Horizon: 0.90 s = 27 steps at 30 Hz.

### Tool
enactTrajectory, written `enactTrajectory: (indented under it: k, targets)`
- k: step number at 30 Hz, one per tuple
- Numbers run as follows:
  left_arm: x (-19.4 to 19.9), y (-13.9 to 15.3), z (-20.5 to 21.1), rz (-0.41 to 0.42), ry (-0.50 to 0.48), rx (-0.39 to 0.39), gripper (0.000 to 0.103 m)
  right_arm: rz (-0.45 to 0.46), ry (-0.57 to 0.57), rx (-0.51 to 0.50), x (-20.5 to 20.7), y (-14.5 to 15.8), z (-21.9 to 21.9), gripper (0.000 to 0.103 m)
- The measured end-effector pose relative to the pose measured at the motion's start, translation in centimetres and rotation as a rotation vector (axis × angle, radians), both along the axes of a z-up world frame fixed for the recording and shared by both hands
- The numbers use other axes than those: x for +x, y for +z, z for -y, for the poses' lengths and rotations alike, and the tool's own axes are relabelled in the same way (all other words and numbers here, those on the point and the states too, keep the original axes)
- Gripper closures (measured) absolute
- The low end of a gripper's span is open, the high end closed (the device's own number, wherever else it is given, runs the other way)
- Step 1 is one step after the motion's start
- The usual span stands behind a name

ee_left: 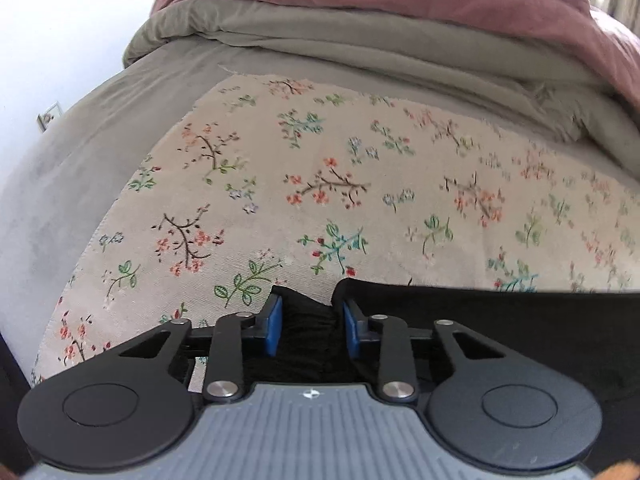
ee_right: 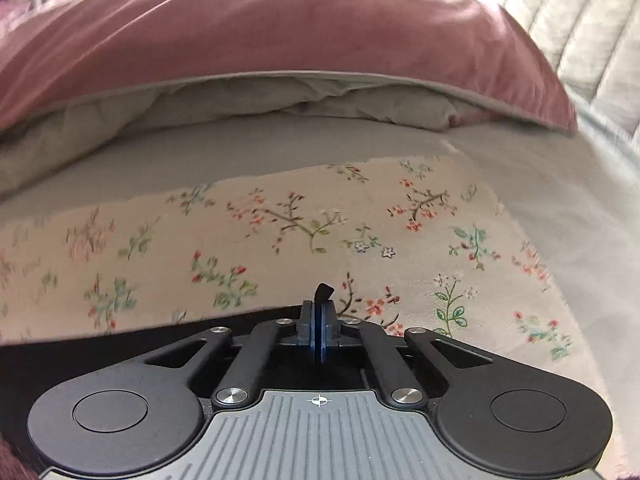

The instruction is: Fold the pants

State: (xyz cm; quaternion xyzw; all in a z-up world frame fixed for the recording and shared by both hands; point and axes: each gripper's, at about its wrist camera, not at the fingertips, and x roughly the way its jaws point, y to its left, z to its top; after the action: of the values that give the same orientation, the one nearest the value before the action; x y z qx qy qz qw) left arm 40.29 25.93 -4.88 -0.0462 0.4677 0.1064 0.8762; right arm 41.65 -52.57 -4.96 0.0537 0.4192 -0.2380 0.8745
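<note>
The black pants (ee_left: 500,320) lie across the near edge of a floral cloth (ee_left: 320,184). In the left wrist view my left gripper (ee_left: 312,328) is partly open, its blue pads on either side of a bunched fold of the pants. In the right wrist view my right gripper (ee_right: 319,328) is shut on an edge of the pants (ee_right: 80,348); a small black tip of fabric sticks up above the pads.
The floral cloth (ee_right: 280,232) lies on a grey bedsheet (ee_left: 100,152). A heaped pink and beige duvet (ee_right: 260,32) fills the far side of the bed. A white wall with a socket (ee_left: 50,118) is at the left.
</note>
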Motion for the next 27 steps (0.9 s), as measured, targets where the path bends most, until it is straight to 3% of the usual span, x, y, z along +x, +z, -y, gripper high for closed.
enactTrajectory:
  k: [3,8,12,14,16,19,24,27]
  targets:
    - [-0.8,1.8,-0.4,0.056,0.014,-0.034,0.047,0.047,-0.026,0.024,-1.2,2.3,0.6,0.102]
    - [-3.1,5.5,-1.0,0.157,0.011,-0.087,0.048,0.167,0.000,0.013,-4.6,9.2,0.5,0.102]
    - [-6.8,8.8,-2.5,0.261,0.005,-0.156,0.048,0.413,0.072,0.048,-11.3,15.7,-0.4,0.102]
    - [-9.6,9.7,-3.4,0.329,-0.032,-0.193,0.048,0.514,0.104,0.087,-16.0,17.2,-0.8,0.102]
    - [-12.8,9.6,-3.6,0.343,-0.074,-0.175,0.048,0.551,0.121,0.103,-21.2,17.0,-1.4,0.102]
    - [-17.2,8.2,-3.9,0.297,-0.128,-0.132,0.047,0.541,0.127,0.147,-28.8,14.4,-1.8,0.102]
    - [-21.7,5.9,-4.4,0.181,-0.214,-0.115,0.039,0.351,0.065,0.223,-37.4,6.8,-2.2,0.102]
    - [-22.8,5.2,-5.4,0.078,-0.186,-0.141,0.031,0.286,-0.007,0.327,-40.1,3.4,-1.7,0.102]
